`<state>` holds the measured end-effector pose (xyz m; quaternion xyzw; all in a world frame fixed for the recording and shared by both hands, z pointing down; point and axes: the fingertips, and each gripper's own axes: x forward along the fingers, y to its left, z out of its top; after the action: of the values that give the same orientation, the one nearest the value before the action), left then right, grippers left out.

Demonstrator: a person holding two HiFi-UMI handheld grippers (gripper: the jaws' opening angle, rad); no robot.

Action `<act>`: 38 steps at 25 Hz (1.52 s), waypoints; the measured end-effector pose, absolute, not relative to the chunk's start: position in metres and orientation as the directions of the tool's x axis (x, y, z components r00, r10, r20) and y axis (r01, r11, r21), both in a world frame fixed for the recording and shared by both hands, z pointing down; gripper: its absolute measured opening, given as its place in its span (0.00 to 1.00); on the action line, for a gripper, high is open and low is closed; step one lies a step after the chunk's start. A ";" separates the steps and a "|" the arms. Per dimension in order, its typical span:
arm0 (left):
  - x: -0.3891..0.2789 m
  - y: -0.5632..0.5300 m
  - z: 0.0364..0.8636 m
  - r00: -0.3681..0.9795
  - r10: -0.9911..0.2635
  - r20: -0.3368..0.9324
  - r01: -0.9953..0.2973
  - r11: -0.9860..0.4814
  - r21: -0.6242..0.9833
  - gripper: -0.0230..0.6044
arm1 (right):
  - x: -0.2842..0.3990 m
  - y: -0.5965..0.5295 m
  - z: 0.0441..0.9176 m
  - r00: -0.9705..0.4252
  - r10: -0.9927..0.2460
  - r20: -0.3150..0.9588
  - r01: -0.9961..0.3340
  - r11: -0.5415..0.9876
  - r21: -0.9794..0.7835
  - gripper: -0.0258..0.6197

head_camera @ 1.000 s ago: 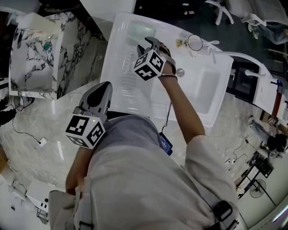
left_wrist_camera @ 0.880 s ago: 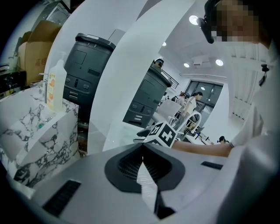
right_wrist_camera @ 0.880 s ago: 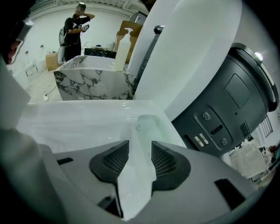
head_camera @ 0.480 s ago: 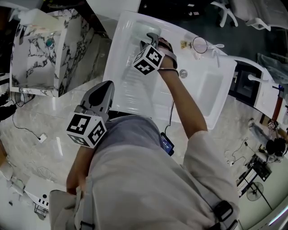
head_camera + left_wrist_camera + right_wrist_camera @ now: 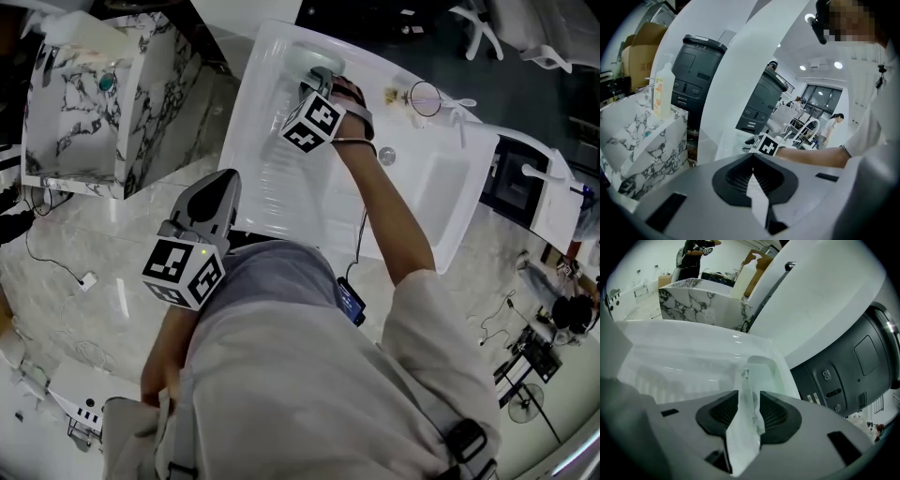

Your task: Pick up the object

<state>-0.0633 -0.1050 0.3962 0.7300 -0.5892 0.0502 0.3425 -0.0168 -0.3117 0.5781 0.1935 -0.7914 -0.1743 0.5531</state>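
Observation:
A clear plastic container [image 5: 306,60] lies at the far end of the white ribbed draining board [image 5: 272,178]. My right gripper [image 5: 320,79] reaches over it, marker cube upward. In the right gripper view the container's thin see-through wall [image 5: 749,394] stands upright between the dark pads [image 5: 774,414], and the right gripper [image 5: 749,404] is shut on it. The rest of the container [image 5: 761,373] shows beyond the jaws. My left gripper [image 5: 221,184] hangs by the board's near edge, away from the container. The left gripper [image 5: 752,176] has its jaws pressed together, holding nothing.
A sink basin [image 5: 427,192] lies right of the draining board, with a round drain knob [image 5: 386,156] and a wire ring [image 5: 425,97] behind it. A marble-patterned box [image 5: 84,103] stands on the floor to the left. Dark machines [image 5: 853,371] sit behind the counter.
My right gripper has moved farther along the draining board to its far end, onto the clear container. The left gripper has stayed where it was.

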 end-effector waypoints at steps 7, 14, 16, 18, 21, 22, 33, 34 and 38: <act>-0.062 -0.106 0.400 0.310 -0.822 0.478 -0.890 -0.073 0.451 0.04 | -0.018 -0.311 0.582 -0.294 -0.521 0.801 -0.025 0.842 0.538 0.19; -0.065 -0.106 0.395 0.335 -0.819 0.466 -0.881 -0.097 0.462 0.04 | -0.016 -0.307 0.581 -0.275 -0.520 0.809 -0.045 0.847 0.530 0.14; -0.067 -0.106 0.394 0.339 -0.818 0.464 -0.880 -0.102 0.463 0.04 | -0.015 -0.306 0.580 -0.271 -0.516 0.812 -0.057 0.851 0.522 0.14; -0.069 -0.105 0.393 0.342 -0.818 0.463 -0.880 -0.105 0.464 0.04 | -0.015 -0.305 0.579 -0.269 -0.513 0.815 -0.068 0.854 0.515 0.14; -0.072 -0.103 0.393 0.347 -0.816 0.462 -0.878 -0.109 0.466 0.04 | -0.014 -0.306 0.576 -0.261 -0.520 0.814 -0.080 0.851 0.518 0.14; -0.073 -0.102 0.393 0.348 -0.816 0.461 -0.877 -0.111 0.467 0.04 | -0.013 -0.306 0.576 -0.257 -0.520 0.814 -0.083 0.851 0.518 0.14; -0.081 -0.094 0.389 0.373 -0.811 0.451 -0.870 -0.136 0.474 0.04 | -0.009 -0.291 0.578 -0.232 -0.508 0.830 -0.121 0.861 0.494 0.14; -0.081 -0.093 0.389 0.375 -0.811 0.450 -0.869 -0.139 0.475 0.04 | -0.008 -0.289 0.577 -0.229 -0.507 0.831 -0.125 0.862 0.492 0.14; -0.081 -0.088 0.387 0.382 -0.810 0.445 -0.869 -0.150 0.472 0.04 | -0.004 -0.284 0.575 -0.220 -0.515 0.829 -0.141 0.857 0.495 0.14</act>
<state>-0.0814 -0.0881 0.3871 0.7573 -0.5542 0.0425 0.3429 -0.0038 -0.2841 0.5751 0.2145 -0.7645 -0.1593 0.5867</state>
